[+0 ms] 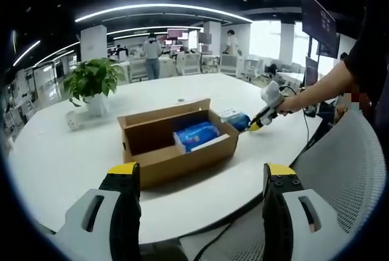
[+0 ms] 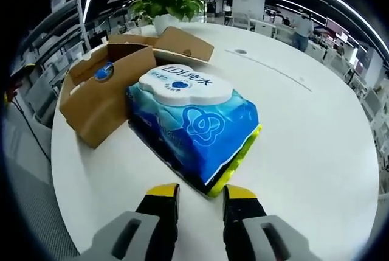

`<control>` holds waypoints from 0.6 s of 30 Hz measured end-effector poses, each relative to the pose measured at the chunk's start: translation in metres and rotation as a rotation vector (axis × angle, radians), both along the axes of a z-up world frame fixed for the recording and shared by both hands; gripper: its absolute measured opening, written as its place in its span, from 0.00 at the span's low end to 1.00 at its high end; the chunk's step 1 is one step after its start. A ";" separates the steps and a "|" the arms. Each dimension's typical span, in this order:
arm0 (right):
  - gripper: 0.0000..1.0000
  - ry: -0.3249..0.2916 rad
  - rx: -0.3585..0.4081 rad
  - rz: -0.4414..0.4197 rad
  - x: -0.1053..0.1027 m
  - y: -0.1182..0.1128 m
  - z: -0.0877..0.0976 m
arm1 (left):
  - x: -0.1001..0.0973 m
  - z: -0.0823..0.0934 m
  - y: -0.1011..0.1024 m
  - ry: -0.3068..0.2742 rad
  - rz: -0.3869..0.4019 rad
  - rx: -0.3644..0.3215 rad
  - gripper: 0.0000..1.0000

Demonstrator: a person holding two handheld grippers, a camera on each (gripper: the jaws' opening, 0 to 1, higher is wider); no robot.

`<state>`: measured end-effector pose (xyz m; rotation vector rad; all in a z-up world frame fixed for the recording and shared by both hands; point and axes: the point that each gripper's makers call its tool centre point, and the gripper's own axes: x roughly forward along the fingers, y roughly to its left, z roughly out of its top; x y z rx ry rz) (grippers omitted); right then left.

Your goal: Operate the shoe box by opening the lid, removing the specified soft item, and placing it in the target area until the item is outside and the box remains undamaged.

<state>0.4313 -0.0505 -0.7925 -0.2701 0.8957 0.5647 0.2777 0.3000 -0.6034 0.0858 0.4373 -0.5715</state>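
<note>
1. The white table (image 1: 55, 170) is broad and rounded, and it carries the shoe box with bare surface all around it.
2. The shoe box (image 1: 176, 151) is brown cardboard, lid flipped open and standing up behind the box; in the right gripper view the box (image 2: 103, 100) lies to the upper left, its flap spread out beyond it.
3. A potted plant (image 1: 92, 84) in a white pot stands on the table beyond the box, off its far left corner.
4. The soft pack (image 2: 194, 130) is a blue plastic wipes packet with a white oval label on top and a yellow-green edge at its near end. It is outside the box, just beside its right end, low over the table or resting on it; I cannot tell which.
5. A second blue pack (image 1: 196, 134) is inside the box, by its right end.
6. The right hand-held gripper (image 2: 200, 193) has its yellow-tipped jaws drawn close together at the near corner of the soft pack, clamped on it. In the left gripper view it (image 1: 255, 126) shows at the right of the box, held by a person's outstretched hand (image 1: 290, 104).
7. The left hand-held gripper (image 1: 200, 173) sits in front of the box, level, jaws spread wide with nothing between them.
</note>
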 end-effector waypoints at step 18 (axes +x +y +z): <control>0.39 -0.096 -0.019 0.088 0.000 0.007 0.035 | 0.000 0.000 -0.001 -0.012 -0.018 0.029 0.80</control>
